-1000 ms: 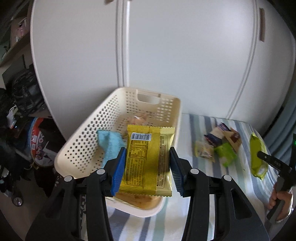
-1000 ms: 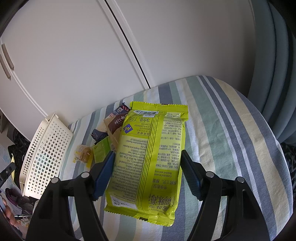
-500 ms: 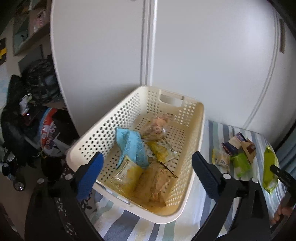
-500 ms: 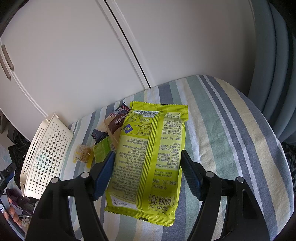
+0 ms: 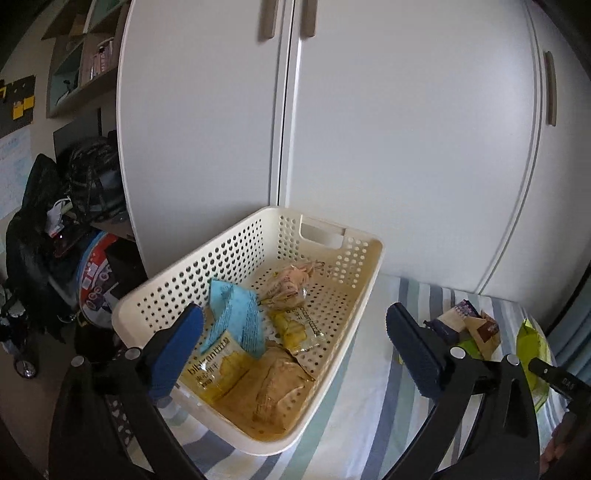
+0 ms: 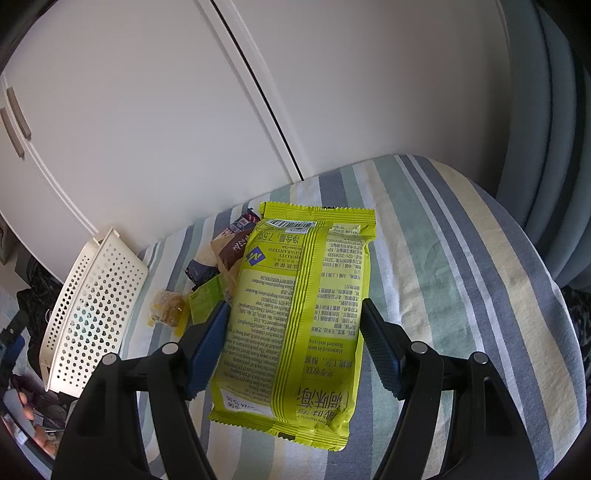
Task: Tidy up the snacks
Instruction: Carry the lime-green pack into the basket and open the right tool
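Right hand-held gripper (image 6: 293, 345) clasps the green packet (image 6: 299, 314) mid-frame: light, crinkly, slippery; grip its flanks. Left hand-held gripper (image 5: 295, 345) gapes wide.

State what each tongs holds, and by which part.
Left tongs: open, nothing held. Right tongs straddle the lime-green foil snack packet's long edges mid-length; actual grip cannot be told.

White wardrobe doors (image 5: 406, 147) behind, with 3 wooden handles (image 5: 266, 18) in the left wrist view. Striped bedsheet (image 6: 443, 258) beneath. Off to the left, wall shelves (image 5: 81, 66) above a heap of dark bags (image 5: 55, 221).
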A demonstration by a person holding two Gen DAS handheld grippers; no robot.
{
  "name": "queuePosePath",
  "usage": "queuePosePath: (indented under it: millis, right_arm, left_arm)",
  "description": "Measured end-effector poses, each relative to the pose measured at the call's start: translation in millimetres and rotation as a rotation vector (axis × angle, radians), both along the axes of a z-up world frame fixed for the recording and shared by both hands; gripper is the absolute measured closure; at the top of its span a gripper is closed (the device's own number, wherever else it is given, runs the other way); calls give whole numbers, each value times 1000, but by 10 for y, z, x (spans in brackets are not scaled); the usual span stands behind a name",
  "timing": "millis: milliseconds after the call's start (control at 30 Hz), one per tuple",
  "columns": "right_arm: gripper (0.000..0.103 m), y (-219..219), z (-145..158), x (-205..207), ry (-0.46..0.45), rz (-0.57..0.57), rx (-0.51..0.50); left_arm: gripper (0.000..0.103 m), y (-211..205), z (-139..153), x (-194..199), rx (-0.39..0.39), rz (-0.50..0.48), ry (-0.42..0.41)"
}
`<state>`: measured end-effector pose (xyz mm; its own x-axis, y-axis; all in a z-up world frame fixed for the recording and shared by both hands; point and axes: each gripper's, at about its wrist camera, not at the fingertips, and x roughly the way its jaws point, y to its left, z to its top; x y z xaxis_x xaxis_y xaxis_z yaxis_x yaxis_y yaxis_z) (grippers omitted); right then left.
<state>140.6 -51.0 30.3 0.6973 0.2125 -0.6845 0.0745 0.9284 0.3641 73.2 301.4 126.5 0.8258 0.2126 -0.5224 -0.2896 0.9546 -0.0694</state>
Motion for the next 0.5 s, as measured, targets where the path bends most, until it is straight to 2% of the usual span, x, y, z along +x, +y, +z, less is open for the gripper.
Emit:
queuePosePath:
  millis: [100, 267, 400, 500]
  right_arm:
    - [32, 42, 30, -31, -19, 8, -12]
    - [33, 111, 114, -95, -61, 29, -30]
    - [32, 192, 267, -149, -102, 67, -2]
    - [32, 337, 408, -114, -108, 128, 60]
  left_arm:
    - [3, -45, -10, -60, 14, -11, -29]
    - [3, -119, -84, -56, 51, -16, -9]
    - [3, -87, -71, -82, 94, 47, -11]
    - [3, -12, -26, -122, 92, 86, -34]
